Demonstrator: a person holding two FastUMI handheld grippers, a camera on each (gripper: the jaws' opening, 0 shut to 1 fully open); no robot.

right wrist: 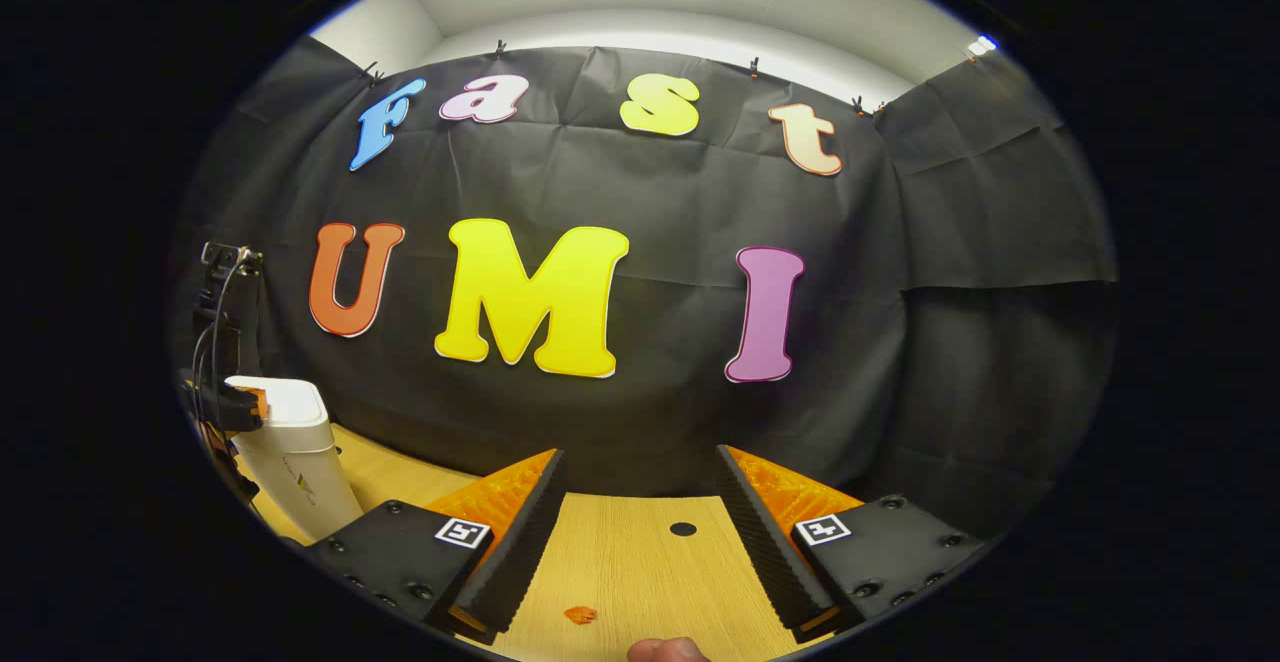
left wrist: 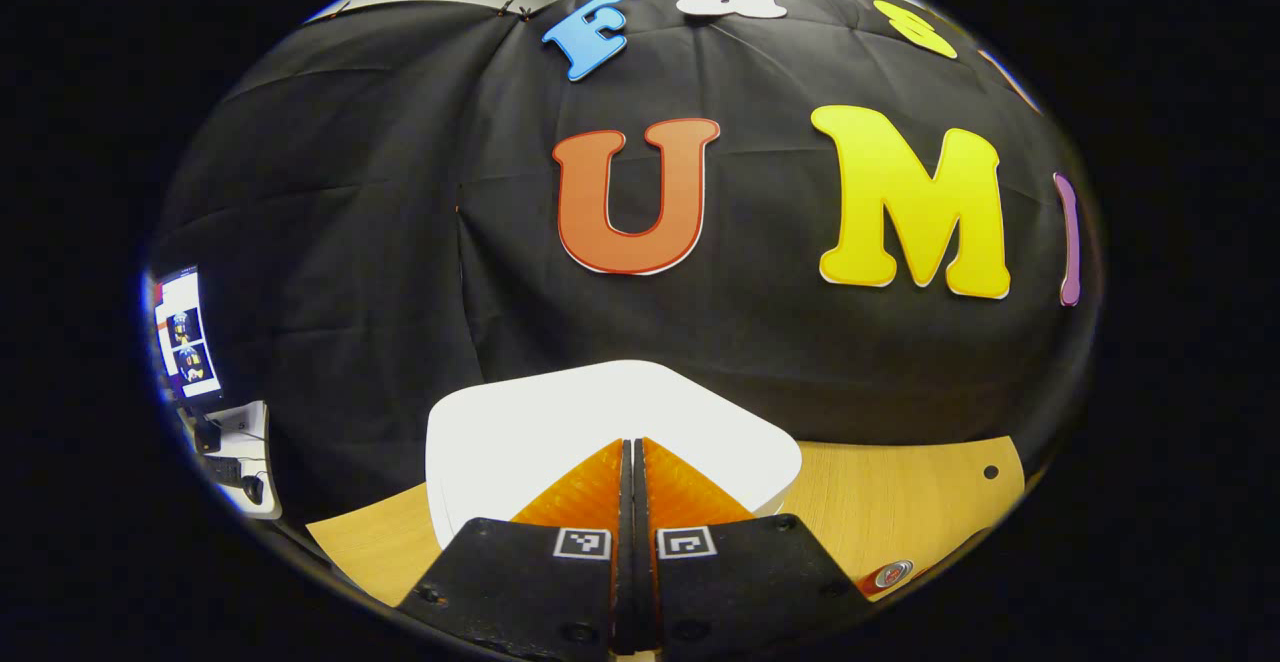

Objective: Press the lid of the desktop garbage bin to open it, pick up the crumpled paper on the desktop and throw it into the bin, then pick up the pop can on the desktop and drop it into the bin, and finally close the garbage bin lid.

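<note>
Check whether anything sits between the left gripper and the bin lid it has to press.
Nothing visible does. In the left gripper view the left gripper, jaws together, points straight at the white bin lid, with no object between them. The right gripper view places that gripper at the lid; contact cannot be told.

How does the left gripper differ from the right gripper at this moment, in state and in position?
1. The left gripper has its fingers closed together with nothing between them; the right gripper has its fingers spread wide open.
2. The left gripper is at the lid of the white bin; the right gripper is over bare wooden desktop, away from the bin.

Both grippers are empty and point toward the booth wall.
</note>
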